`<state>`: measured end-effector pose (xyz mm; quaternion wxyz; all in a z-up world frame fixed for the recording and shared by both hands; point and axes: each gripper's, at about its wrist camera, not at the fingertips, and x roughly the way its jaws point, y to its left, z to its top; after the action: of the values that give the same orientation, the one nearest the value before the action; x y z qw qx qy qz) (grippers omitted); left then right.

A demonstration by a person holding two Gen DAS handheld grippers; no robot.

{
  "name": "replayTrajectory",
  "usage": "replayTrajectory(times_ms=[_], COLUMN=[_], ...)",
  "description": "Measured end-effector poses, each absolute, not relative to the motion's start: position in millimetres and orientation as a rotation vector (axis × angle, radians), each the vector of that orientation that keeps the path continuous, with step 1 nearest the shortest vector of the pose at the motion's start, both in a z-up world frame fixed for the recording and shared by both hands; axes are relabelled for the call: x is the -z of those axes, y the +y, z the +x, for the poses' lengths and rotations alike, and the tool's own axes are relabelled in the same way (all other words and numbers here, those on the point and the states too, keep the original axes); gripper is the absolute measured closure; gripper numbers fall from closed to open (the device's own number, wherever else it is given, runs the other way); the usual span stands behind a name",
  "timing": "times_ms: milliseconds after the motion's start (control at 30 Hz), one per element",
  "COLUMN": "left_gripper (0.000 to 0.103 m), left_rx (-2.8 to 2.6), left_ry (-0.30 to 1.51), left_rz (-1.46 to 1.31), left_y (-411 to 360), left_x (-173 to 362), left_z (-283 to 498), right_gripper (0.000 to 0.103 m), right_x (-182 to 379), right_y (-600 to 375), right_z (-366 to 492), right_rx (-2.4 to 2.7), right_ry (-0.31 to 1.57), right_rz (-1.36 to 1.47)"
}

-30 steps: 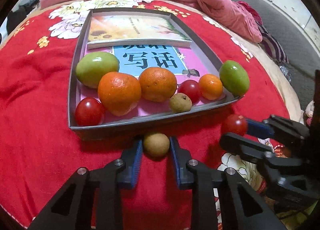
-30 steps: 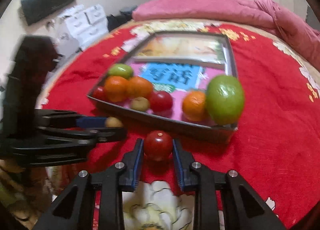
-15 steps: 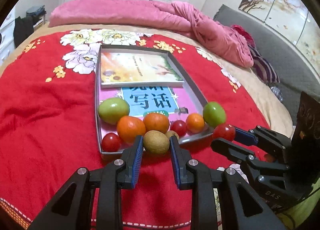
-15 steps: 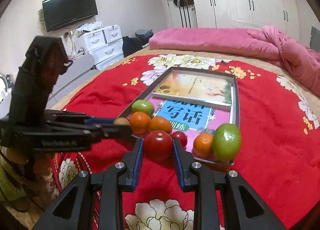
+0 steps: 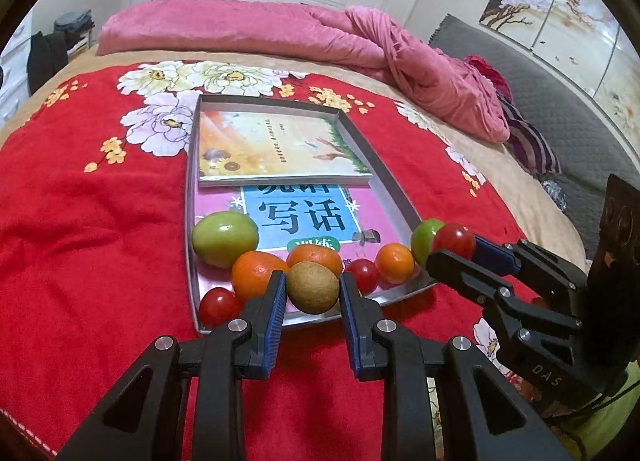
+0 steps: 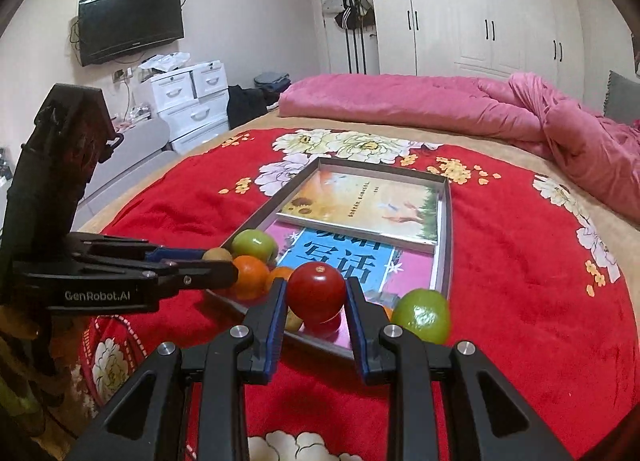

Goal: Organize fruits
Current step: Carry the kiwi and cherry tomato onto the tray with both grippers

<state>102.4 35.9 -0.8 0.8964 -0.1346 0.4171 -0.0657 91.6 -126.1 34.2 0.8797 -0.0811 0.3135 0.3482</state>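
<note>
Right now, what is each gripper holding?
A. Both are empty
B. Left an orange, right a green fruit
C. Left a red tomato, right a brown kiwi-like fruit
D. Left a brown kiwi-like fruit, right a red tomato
D: the left gripper is clamped on the brown kiwi-like fruit, and the right gripper is clamped on the red tomato, both above the near end of the tray.
</note>
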Motion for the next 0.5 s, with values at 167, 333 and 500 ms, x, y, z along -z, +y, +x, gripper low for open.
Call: replayTrajectory(times_ms=[167, 333, 500], left_gripper=[0.075, 0.075, 0.075], left_rx=[0.138, 0.142, 0.148], left_ry=[0.88, 0.892, 0.903], left_rz=[-0.27, -0.253, -0.237], left_y=[33, 28, 23], left_x=[7, 12, 17], left_z=[108, 111, 113], right_gripper=[0.074, 0.074, 0.074], right_x=[-31, -27, -24], right_y=[-127, -127, -127], right_z=[96, 99, 103], right_rx=[-0.716, -0.709, -0.705], right_ry=[0.661, 0.667, 0.679], right_rz=[-0.166, -0.168, -0.167])
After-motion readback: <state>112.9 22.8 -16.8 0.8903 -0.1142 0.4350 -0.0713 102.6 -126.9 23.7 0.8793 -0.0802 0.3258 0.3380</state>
